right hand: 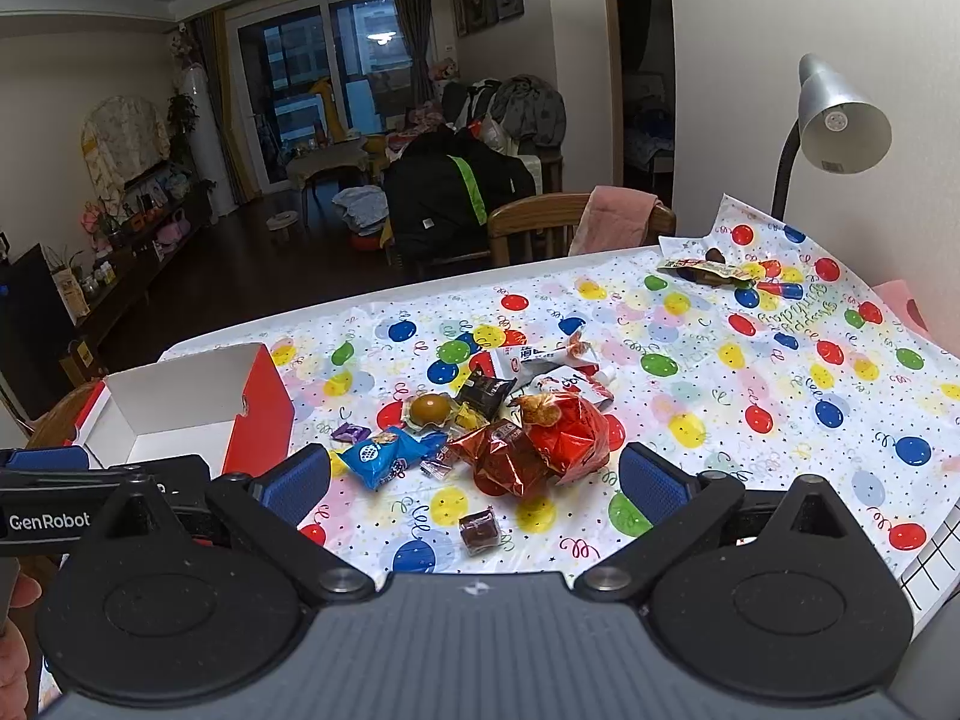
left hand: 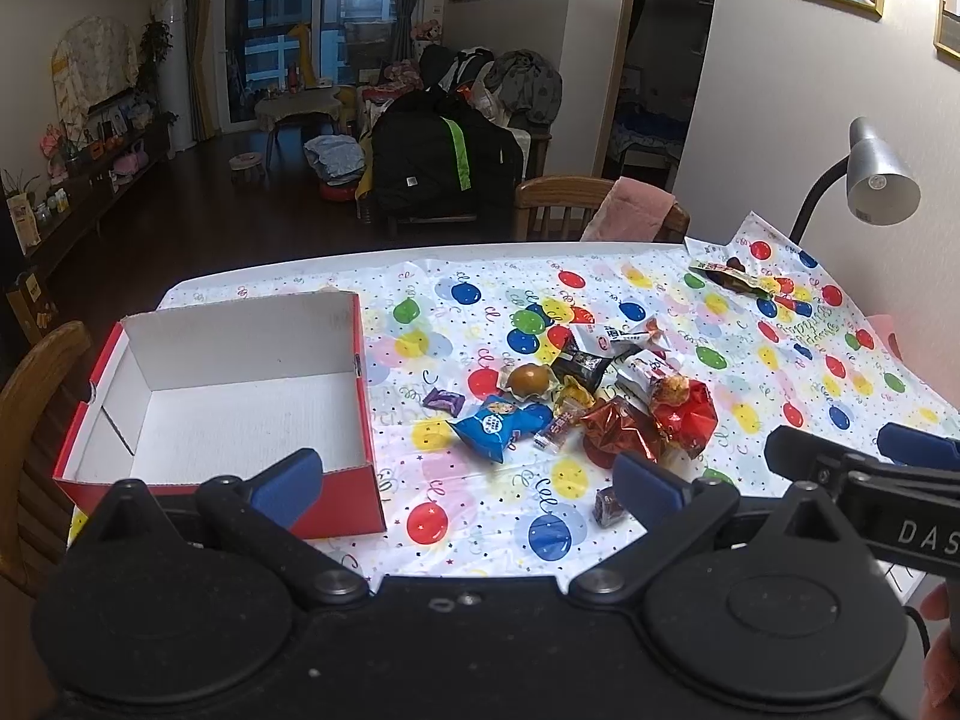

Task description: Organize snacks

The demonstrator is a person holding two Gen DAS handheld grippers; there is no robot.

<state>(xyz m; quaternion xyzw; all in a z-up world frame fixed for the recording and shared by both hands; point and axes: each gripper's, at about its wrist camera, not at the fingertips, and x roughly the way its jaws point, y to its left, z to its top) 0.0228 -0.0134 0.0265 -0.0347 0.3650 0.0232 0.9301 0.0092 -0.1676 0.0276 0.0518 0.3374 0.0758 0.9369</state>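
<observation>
left tool [left hand: 468, 474]: blue-padded fingers [left hand: 287, 479] spread wide, nothing between them. it sits over the near edge of the desk [left hand: 288, 282], with the left finger in front of the red box [left hand: 354, 492] and the right finger near the snack pile.

right tool [right hand: 474, 477]: fingers [right hand: 651, 483] spread wide, nothing held. it faces the snack pile from the near side. in the left wrist view it also shows at the right edge [left hand: 864, 459].

red box: open top, white inside, no snacks in it. it stands on the left part of the desk, apart from the pile.

snack pile, mid-desk on the balloon-print cloth [right hand: 750, 360]:
- blue packet [right hand: 384, 455] at the near left of the pile
- small purple sweet [right hand: 351, 433] just left of it, toward the box
- round brown item in clear wrap [right hand: 431, 409] behind the blue packet
- black packet [right hand: 487, 391] behind that
- dark red foil wrapper [right hand: 501, 456] and bright red bag [right hand: 570, 432] touching each other at the right side
- white and red packets [right hand: 540, 363] at the far side

single dark brown wrapped cube [right hand: 479, 529] lies alone on the cloth, nearer than the pile, between the right tool's fingers in its view.

a long brown packet [right hand: 708, 270] lies well apart at the far right corner, near the silver lamp [right hand: 840, 117]. a wooden chair [right hand: 534, 222] with pink cloth draped on it stands behind the desk.
</observation>
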